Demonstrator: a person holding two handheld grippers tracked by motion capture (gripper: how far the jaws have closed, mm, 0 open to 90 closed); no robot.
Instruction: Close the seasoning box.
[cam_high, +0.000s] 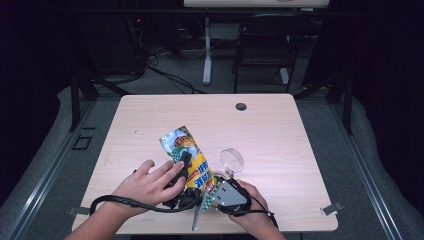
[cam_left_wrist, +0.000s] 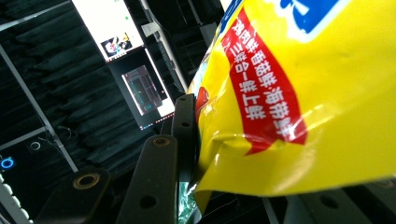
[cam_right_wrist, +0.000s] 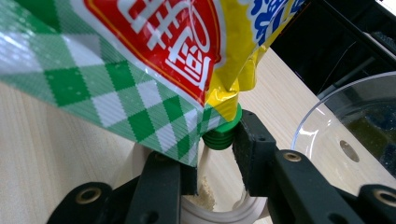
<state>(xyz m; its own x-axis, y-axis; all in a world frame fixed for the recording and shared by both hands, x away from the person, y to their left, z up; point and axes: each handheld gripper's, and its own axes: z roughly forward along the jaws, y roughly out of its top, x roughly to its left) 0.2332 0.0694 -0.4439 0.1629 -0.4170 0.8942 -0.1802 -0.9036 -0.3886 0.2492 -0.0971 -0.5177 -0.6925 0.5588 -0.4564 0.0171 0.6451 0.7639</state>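
Between both hand-held grippers' jaws, pouch.

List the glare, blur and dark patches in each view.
High view: the table is evenly lit, the room around it nearly black, the clear bowl catches a faint sheen. Left gripper view: the yellow pouch is glossy with white glare streaks, sharp print, a dim background with glowing screens. Right gripper view: the pouch near the lens looks soft, the bowl's rim shines, the green spout stays fairly crisp.
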